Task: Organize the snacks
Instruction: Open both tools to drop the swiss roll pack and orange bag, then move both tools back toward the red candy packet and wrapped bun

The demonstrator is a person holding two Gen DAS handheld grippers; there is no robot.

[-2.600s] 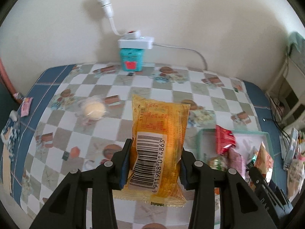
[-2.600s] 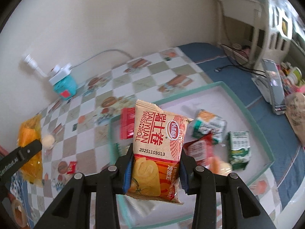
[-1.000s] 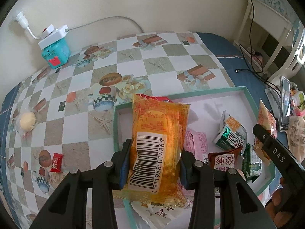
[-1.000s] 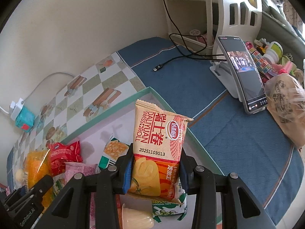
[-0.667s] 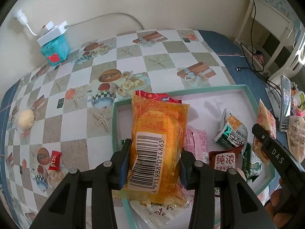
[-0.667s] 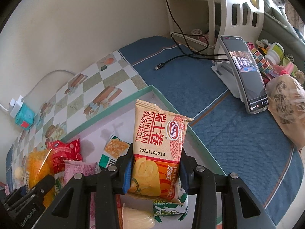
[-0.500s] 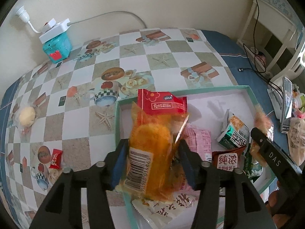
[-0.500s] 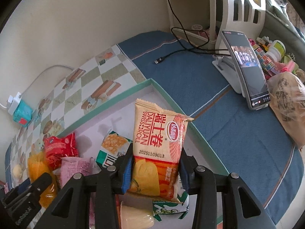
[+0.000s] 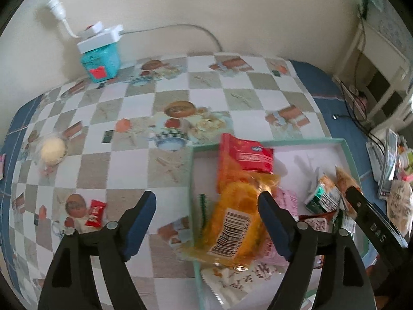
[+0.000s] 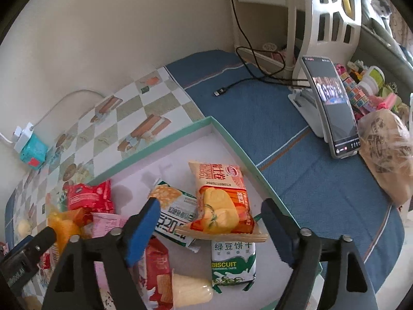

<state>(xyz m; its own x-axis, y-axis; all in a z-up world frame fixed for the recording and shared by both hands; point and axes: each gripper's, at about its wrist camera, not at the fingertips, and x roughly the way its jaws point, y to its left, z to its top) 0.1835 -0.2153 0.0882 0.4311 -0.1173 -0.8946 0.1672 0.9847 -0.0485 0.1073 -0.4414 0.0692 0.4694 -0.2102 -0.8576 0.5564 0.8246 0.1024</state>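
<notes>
the left gripper (image 9: 206, 204), black with blue pads, has its jaws opening wide above the near-left corner of the shallow teal-rimmed tray with a white floor (image 9: 304, 142), and its pads press on nothing. the translucent orange snack packet with a barcode label (image 9: 232, 219) lies loose below and between them, blurred, resting on other packets in the tray, with its lower edge hanging over the tray's left rim. just beyond it sits a red foil packet (image 9: 245, 155) at the tray's far-left corner, and a white wrapper with black characters (image 9: 237, 276) lies under the orange one. on the checked tablecloth (image 9: 165, 98) outside the tray lie a small red candy (image 9: 95, 213) near the left finger and a round pale bun in clear wrap (image 9: 53, 151) farther left. the right gripper (image 10: 210, 214), of the same build, is also opening, and nothing is clamped in it. the orange-and-cream swiss roll packet (image 10: 222, 201) lies free between its fingers, resting on a green-and-white biscuit packet (image 10: 233, 263) and a second green-and-white packet (image 10: 175, 211), close to the tray's right rim. a pale jelly cup (image 10: 191, 290) lies near the bottom edge. a black phone on a white stand (image 10: 333, 108) stands well apart on the blue cloth (image 10: 271, 118).
</notes>
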